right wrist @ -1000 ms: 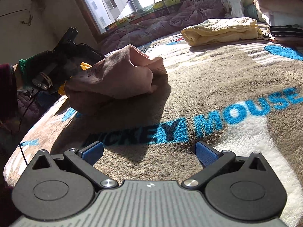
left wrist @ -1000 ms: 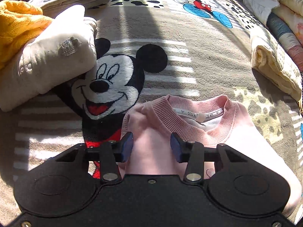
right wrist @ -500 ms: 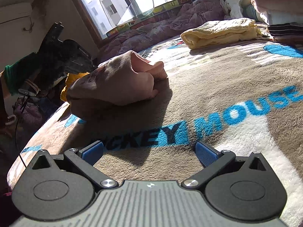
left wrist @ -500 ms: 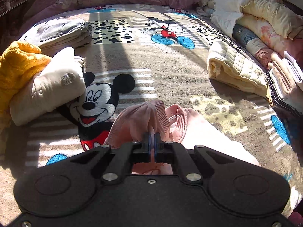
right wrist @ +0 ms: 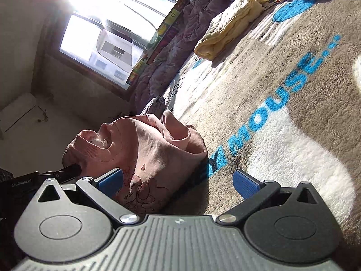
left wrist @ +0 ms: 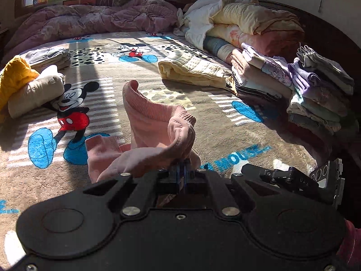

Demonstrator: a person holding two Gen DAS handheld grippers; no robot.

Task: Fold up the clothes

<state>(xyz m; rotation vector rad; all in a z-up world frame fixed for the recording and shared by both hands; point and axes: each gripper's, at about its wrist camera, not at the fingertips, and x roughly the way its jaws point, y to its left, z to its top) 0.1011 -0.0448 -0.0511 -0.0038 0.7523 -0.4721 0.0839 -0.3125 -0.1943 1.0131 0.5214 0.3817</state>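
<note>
two grippers work over a bed covered by a brown plush blanket printed with mickey mouse figures. sunlight from a window at the head of the bed falls across it in bright bands. a purple quilt lies bunched below the window. folded clothes are stacked along the bed's right edge, beside rolled bedding and a folded yellow quilt. a yellow garment and a cream one sit at the left edge, leaving the blanket's middle open. blue letters on the blanket read "mouse". the left gripper is closed tight on a pink sweatshirt, lifting its ribbed hem while the rest lies bunched on the blanket. the right gripper is spread wide and holds nothing, its left finger near the sweatshirt's printed front. "genrobot.ai" is printed on the left gripper's body.
</note>
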